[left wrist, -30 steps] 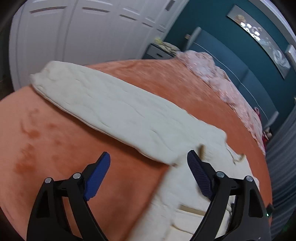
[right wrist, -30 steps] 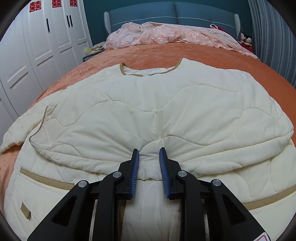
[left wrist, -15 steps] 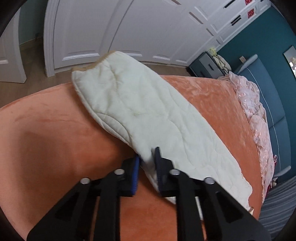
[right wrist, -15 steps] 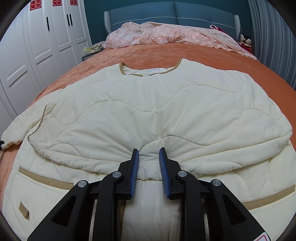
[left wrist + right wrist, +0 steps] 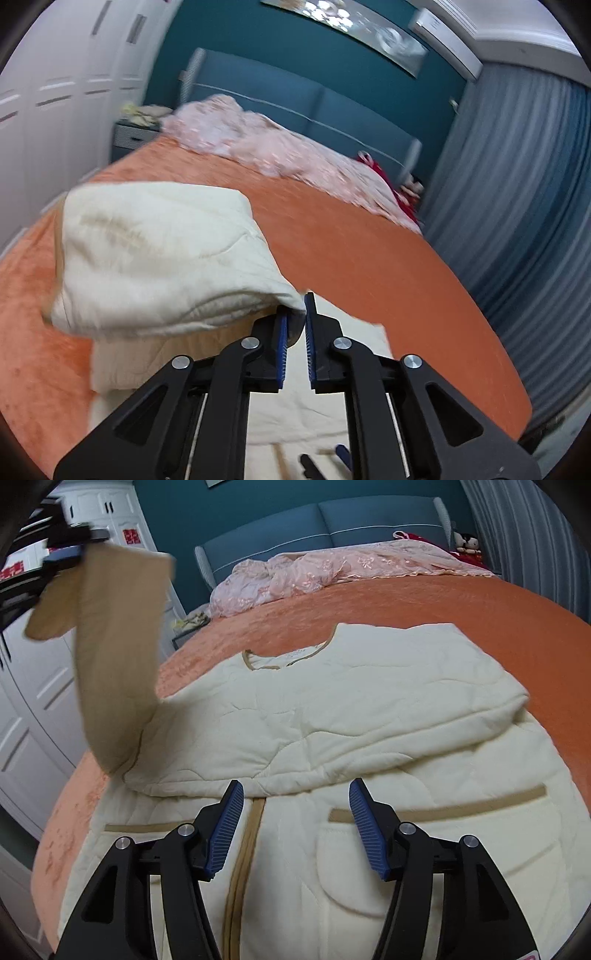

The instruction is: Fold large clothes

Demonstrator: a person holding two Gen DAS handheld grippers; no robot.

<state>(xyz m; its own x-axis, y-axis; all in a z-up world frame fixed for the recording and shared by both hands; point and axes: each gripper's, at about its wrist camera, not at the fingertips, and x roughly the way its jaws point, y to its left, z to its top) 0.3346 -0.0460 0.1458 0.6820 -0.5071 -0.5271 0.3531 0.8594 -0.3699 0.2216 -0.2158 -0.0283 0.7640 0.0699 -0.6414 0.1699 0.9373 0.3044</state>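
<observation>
- Orange bedspread [image 5: 461,605] under everything, pink lace cover [image 5: 332,568] bunched by the blue headboard [image 5: 332,520].
- Cream quilted jacket [image 5: 332,709] flat on the bedspread, front up, collar toward the headboard.
- Jacket's sleeve [image 5: 155,254] lifted clear of the bed.
- Left gripper [image 5: 294,325] pinching that sleeve, jaws easing open.
- Right gripper [image 5: 295,827] above the jacket's front, jaws opening, gripping nothing.

Orange bedspread [image 5: 424,605]; pink quilt [image 5: 332,566] at blue headboard [image 5: 332,520]; white wardrobe [image 5: 55,92]; grey curtain [image 5: 524,192].
</observation>
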